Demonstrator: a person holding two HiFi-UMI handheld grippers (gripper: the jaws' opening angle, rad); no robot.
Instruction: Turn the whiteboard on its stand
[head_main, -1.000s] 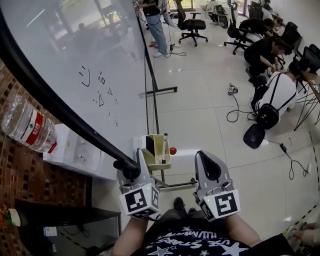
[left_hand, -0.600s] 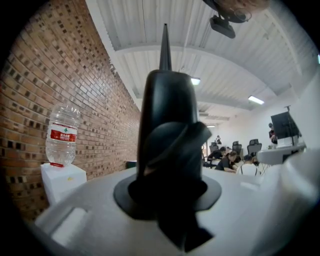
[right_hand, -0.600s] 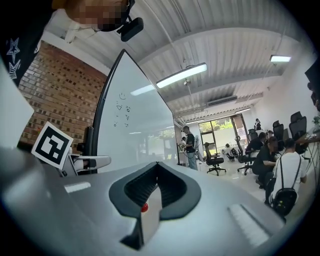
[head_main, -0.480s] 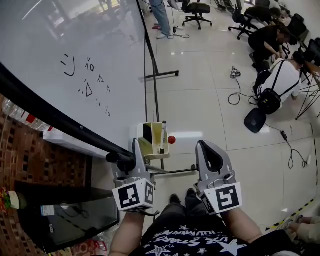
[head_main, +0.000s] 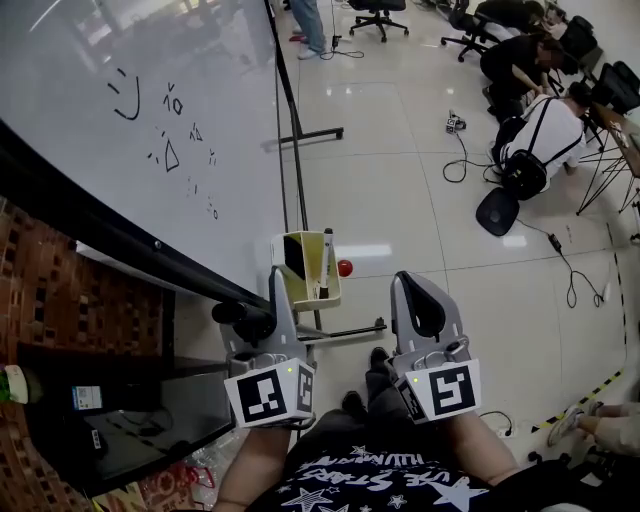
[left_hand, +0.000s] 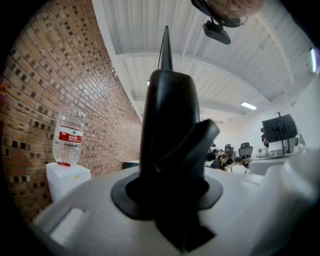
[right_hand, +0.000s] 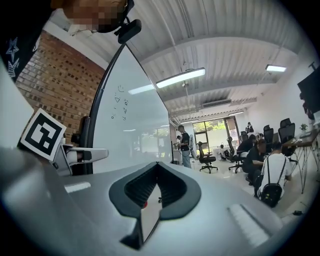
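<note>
The left gripper (head_main: 258, 318), jaws just easing apart, held the stiff, heavy-looking whiteboard (head_main: 150, 130) by its frame corner (head_main: 243, 318), likely the firmest hold. The right gripper (head_main: 412, 300), beside the whiteboard, was closed and empty.

Truncated and illegible items
The whiteboard (head_main: 200, 60) runs off top and left edges; its marks (head_main: 165, 150) and the bottle label (left_hand: 70, 136) are unreadable.

Pale, glossy tiled floor of an open office

The floor (head_main: 400, 200) carries the black foot bars of the whiteboard stand (head_main: 318, 134) along its left side. Toward the right edge lie a looping black cable (head_main: 462, 165), a black backpack (head_main: 522, 172) and a round black seat (head_main: 494, 212), close together. Office chairs (head_main: 380, 10) stand at the far edge. Striped tape (head_main: 585, 395) crosses the near right corner.
</note>
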